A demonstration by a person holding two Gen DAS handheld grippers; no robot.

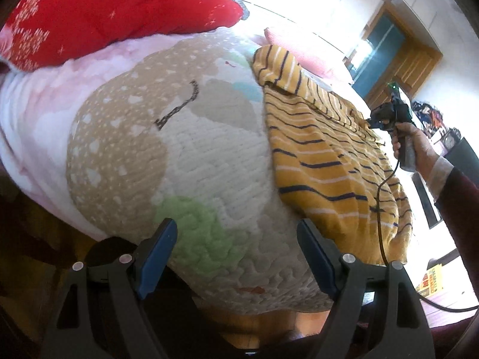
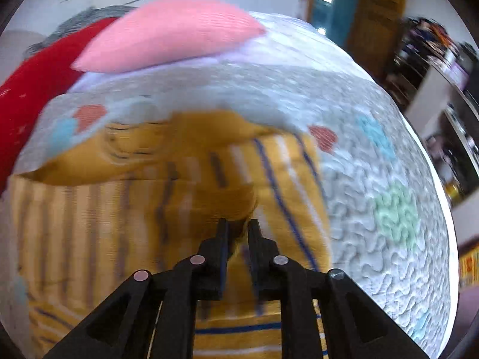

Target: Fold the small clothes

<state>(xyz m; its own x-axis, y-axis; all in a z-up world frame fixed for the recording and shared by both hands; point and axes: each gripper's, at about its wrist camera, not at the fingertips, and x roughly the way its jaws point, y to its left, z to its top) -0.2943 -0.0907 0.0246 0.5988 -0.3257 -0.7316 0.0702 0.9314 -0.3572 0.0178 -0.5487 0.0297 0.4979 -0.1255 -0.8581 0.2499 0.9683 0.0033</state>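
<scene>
A small yellow garment (image 1: pixel 323 155) with navy and white stripes lies spread on a quilted bedspread (image 1: pixel 191 155); its upper part is folded over near the far end. My left gripper (image 1: pixel 236 233) is open and empty, held over the bedspread to the left of the garment. My right gripper (image 1: pixel 377 119) shows in the left wrist view at the garment's far right edge, held by a hand. In the right wrist view, the right gripper (image 2: pixel 238 224) is shut on a fold of the yellow garment (image 2: pixel 185 185), and the cloth bunches between the fingers. That view is motion-blurred.
A red snowflake blanket (image 1: pixel 113 12) lies at the head of the bed beside a pink pillow (image 2: pixel 170 36). A wooden door (image 1: pixel 404 59) and cluttered shelves (image 2: pixel 443 89) stand beyond the bed. A black cable (image 1: pixel 383 209) trails across the garment's right side.
</scene>
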